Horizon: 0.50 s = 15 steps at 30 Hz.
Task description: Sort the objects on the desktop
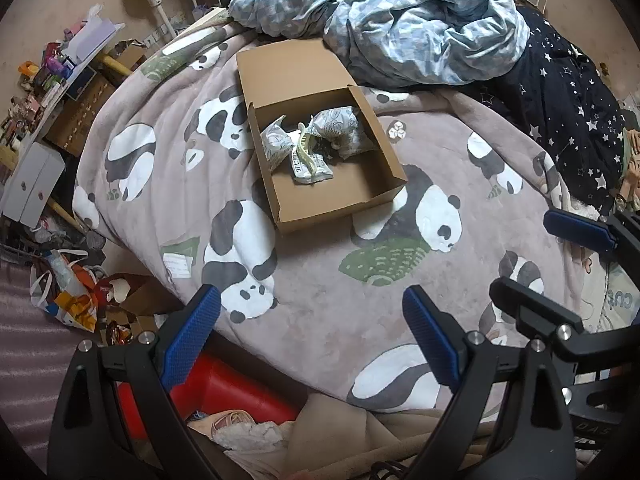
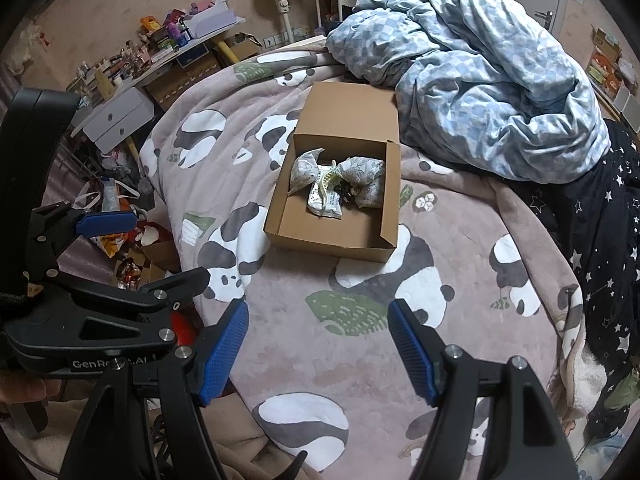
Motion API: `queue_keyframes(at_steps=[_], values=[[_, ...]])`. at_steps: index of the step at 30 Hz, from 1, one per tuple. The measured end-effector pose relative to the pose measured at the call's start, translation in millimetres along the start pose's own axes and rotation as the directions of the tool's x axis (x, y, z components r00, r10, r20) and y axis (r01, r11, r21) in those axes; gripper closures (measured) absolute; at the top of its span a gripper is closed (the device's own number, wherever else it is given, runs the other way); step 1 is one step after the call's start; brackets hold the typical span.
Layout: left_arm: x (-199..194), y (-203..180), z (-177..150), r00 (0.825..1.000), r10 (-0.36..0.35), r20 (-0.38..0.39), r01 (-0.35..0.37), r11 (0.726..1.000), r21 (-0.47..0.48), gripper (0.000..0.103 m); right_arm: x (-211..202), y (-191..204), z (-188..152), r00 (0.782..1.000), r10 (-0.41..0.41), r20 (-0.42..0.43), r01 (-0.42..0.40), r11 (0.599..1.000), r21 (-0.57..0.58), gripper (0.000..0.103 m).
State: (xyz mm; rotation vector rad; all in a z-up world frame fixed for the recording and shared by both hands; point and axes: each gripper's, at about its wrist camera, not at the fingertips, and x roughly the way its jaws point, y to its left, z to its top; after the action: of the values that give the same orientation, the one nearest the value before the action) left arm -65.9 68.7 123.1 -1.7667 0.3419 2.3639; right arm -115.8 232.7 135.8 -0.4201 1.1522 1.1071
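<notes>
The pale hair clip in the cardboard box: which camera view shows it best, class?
The left wrist view: the hair clip lies fully visible atop the packets, its toothed curve clear. In the right wrist view, the clip appears smaller and harder to make out.

Matt cardboard box (image 1: 320, 184) on a plush fleece panda blanket (image 1: 320, 300).

Open brown cardboard box (image 1: 320, 200) (image 2: 332, 236), lid flap folded back on far side. Contents, grouped toward far end: two grey-patterned fabric pouches (image 1: 340, 126) (image 2: 366, 178), cream plastic hair claw (image 1: 306, 148) (image 2: 326, 182), white printed packet (image 1: 308, 170) (image 2: 326, 202).
</notes>
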Motion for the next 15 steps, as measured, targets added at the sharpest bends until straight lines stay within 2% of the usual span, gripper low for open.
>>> queue_keyframes(at_steps=[15], values=[[-1.2, -2.9, -0.5, 0.999, -0.042, -0.02, 0.042, 0.999, -0.021, 0.011, -5.2, -3.7, -0.3, 1.0, -0.01, 0.0, 0.01, 1.0, -0.011, 0.03]])
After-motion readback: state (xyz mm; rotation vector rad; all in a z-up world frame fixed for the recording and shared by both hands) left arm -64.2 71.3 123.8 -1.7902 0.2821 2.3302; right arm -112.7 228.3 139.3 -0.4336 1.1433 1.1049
